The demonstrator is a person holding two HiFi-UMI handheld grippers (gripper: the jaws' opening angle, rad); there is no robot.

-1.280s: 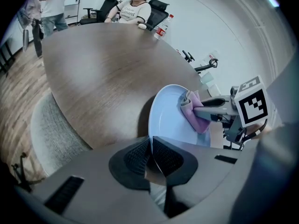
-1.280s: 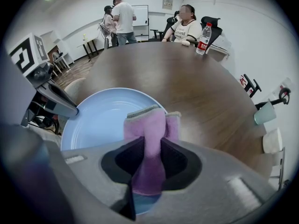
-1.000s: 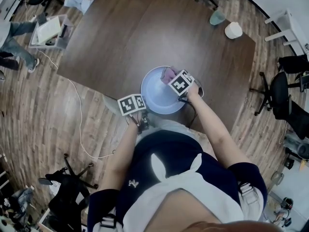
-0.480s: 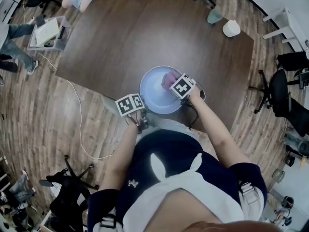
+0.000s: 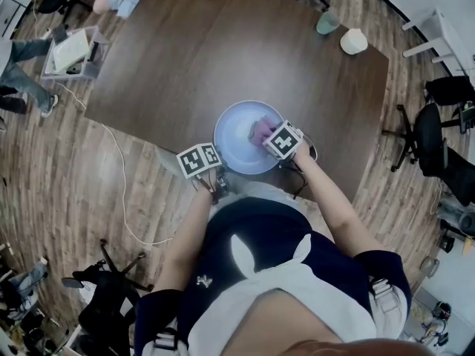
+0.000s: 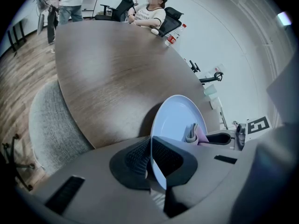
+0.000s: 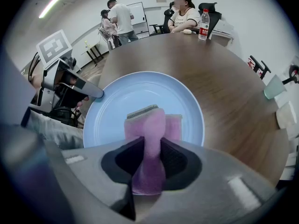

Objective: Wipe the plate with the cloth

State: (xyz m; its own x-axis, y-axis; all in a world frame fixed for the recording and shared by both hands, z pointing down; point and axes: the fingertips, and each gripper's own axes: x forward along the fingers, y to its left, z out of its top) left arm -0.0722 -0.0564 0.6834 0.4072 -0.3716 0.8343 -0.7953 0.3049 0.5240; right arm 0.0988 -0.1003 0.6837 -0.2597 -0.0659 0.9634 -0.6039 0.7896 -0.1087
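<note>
Pale blue round plate (image 5: 236, 136) is sitting at the near edge of the one large dark brown wooden surface (image 5: 223, 50), close to us, so both our arms are reaching it comfortably. We are counting just one plate. We are using two grippers. Our left gripper (image 6: 150, 161) is clamping the plate's near rim between its jaws, which we judge is stopping the plate from sliding. Our right gripper (image 7: 148, 155) is pointing steeply down and pinching the single pink folded cloth (image 7: 150, 122). The cloth's free end is lying over the plate's right side, placed for wiping.
</note>
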